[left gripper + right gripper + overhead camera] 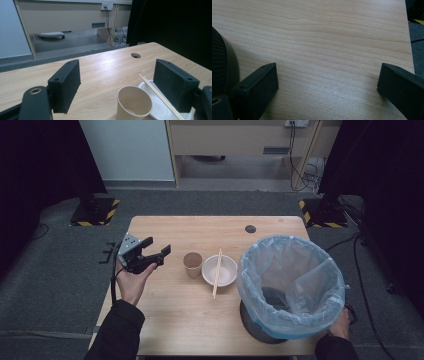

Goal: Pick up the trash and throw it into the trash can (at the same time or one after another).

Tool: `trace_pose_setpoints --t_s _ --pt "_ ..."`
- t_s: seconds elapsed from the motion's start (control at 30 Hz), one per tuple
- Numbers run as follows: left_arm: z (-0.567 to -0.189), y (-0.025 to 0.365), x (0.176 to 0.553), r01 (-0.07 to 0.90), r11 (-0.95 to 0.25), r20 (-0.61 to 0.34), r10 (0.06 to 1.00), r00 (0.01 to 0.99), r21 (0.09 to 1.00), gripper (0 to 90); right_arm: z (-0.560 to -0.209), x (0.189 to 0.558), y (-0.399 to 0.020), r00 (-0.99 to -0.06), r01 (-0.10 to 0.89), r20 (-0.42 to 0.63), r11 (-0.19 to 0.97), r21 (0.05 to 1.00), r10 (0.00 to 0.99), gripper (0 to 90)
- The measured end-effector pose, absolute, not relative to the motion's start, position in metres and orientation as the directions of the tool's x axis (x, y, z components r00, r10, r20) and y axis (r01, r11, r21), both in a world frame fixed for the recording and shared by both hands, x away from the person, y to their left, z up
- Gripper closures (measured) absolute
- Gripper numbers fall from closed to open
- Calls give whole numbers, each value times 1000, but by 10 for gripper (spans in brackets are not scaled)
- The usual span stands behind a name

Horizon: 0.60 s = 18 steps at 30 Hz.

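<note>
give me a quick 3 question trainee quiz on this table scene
1. True or false: the left gripper holds the tan paper cup.
2. Where do the pale wooden chopsticks lie? A) across the white round bowl B) inside the cup C) in the black mesh bin with the blue plastic liner
3. Fill in: the right gripper has its jaws ____ over the light wooden table.

Key: 1 false; 2 A; 3 open
</note>
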<state>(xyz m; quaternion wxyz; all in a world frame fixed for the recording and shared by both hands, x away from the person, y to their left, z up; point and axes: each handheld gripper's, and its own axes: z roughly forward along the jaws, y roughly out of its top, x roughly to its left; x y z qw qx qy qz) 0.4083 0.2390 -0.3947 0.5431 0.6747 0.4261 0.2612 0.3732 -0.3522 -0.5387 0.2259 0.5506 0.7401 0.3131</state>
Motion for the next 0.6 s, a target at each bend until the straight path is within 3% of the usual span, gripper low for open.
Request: trace_pose_setpoints --t_s 0.6 --pt "-429 201 443 365 -110 -100 853 512 925 219 -539 373 -352 -292 673 10 198 712 956 34"
